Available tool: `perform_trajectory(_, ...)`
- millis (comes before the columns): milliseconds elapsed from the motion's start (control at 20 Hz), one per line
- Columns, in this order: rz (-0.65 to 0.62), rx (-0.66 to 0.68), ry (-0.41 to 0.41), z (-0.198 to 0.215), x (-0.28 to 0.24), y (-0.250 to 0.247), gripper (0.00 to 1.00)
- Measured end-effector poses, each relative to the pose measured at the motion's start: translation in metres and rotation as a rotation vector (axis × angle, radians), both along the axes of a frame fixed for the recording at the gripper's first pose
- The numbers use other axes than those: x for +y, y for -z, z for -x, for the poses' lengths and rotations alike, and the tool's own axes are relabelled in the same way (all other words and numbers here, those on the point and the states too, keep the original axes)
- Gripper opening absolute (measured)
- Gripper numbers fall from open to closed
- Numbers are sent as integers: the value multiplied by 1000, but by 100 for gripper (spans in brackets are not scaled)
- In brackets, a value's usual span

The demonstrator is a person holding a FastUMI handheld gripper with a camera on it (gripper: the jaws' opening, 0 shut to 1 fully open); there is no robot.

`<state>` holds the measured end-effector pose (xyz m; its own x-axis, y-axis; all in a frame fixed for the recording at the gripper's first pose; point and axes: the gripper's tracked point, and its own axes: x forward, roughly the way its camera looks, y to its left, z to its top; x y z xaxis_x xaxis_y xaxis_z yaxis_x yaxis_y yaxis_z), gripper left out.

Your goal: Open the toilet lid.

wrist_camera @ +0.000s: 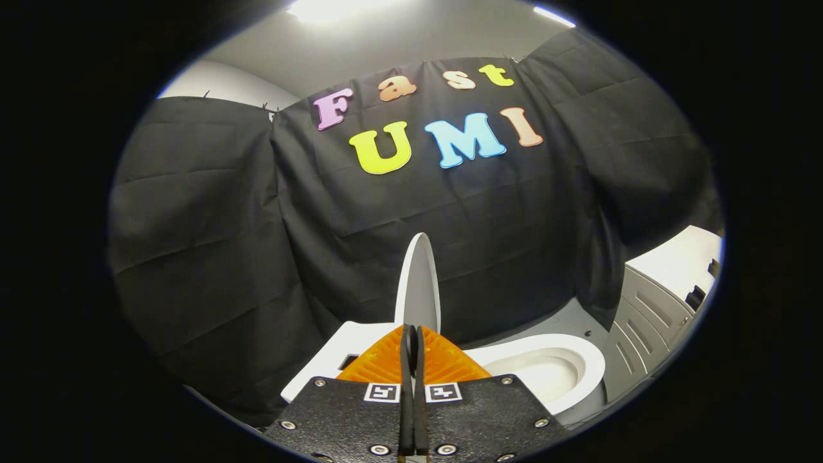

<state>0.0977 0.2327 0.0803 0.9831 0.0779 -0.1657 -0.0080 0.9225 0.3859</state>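
The toilet lid (418,283) stands upright, seen almost edge-on, rising just beyond my fingertips. To its right the white seat ring (582,360) and the bowl (540,373) lie uncovered. The white tank top (337,354) sits to the lid's left. My gripper (411,332) is shut, its two fingers pressed together with only a sliver of gap near the tips. Nothing shows between them. The fingertips point at the lid's lower edge; whether they touch it I cannot tell.
A grey panelled cabinet (649,328) with a white top (681,260) stands to the right of the toilet. Black cloth (225,244) walls the booth behind and to the left. Grey floor (553,318) shows behind the bowl.
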Motion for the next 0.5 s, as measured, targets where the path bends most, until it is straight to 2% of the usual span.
perform_trajectory(250,90,-7,-23,-2,22,-6,0)
perform_trajectory(500,89,-17,-48,-4,39,-8,0)
